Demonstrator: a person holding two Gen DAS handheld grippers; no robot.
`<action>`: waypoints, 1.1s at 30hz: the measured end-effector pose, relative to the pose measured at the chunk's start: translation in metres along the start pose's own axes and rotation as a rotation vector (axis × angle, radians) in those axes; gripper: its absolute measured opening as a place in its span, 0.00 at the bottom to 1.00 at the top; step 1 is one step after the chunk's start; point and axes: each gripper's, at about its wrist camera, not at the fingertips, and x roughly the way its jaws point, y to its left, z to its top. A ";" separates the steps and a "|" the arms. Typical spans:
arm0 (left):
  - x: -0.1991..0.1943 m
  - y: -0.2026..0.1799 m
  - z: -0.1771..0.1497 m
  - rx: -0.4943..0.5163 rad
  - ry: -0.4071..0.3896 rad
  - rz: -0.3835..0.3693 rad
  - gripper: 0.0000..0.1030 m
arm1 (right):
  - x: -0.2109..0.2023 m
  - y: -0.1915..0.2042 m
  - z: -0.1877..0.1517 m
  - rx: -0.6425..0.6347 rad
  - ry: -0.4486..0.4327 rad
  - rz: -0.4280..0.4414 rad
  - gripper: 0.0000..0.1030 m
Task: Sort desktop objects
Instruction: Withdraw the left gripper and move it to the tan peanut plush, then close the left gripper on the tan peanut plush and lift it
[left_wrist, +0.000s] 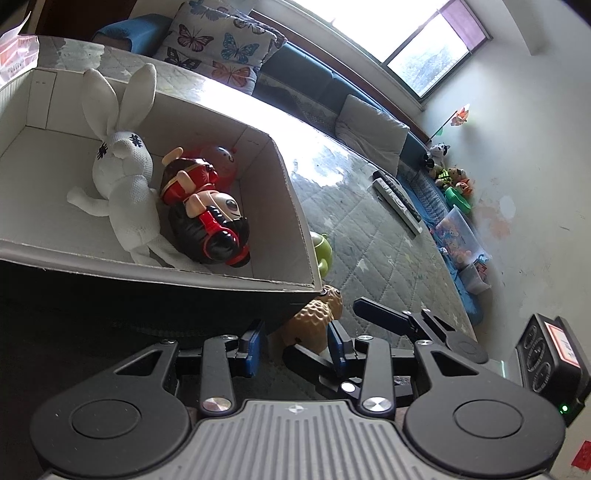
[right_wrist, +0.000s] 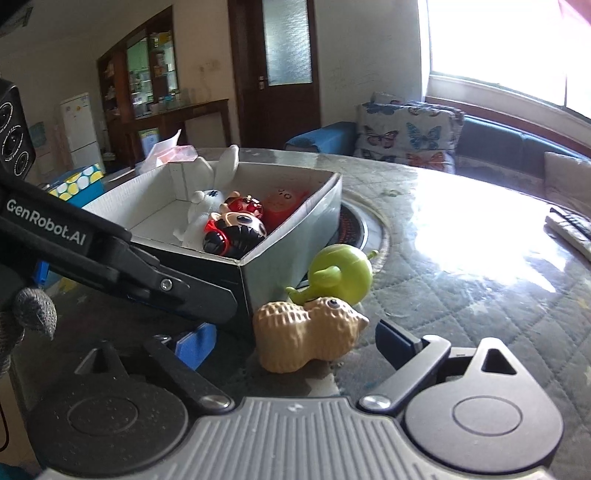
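A cardboard box (left_wrist: 291, 206) (right_wrist: 291, 229) stands on the table. In it lie a white rabbit plush (left_wrist: 125, 177) (right_wrist: 207, 206), a red and black doll (left_wrist: 210, 214) (right_wrist: 236, 229) and a red toy (right_wrist: 284, 206). A tan knobbly toy (right_wrist: 306, 336) (left_wrist: 317, 314) lies on the table by the box's corner, a green toy (right_wrist: 340, 273) (left_wrist: 321, 251) just behind it. My right gripper (right_wrist: 295, 343) is open, its fingers on either side of the tan toy. My left gripper (left_wrist: 295, 347) is open, low beside the box, the tan toy just ahead of it.
The table (right_wrist: 461, 266) has a quilted cover under glass, with remote controls (left_wrist: 399, 199) (right_wrist: 569, 225) at its far edge. A black device (left_wrist: 550, 354) stands at the right. A sofa with cushions (left_wrist: 221, 40) runs behind the table.
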 end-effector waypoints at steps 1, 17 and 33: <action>0.001 0.000 0.000 0.000 0.003 -0.001 0.38 | 0.002 -0.001 0.001 -0.006 0.001 0.006 0.94; 0.008 0.004 0.002 -0.003 0.036 0.000 0.38 | 0.011 -0.012 -0.002 -0.062 0.013 0.135 0.98; 0.008 -0.005 -0.003 0.063 0.046 -0.041 0.38 | -0.013 0.006 -0.018 -0.055 0.006 0.111 0.98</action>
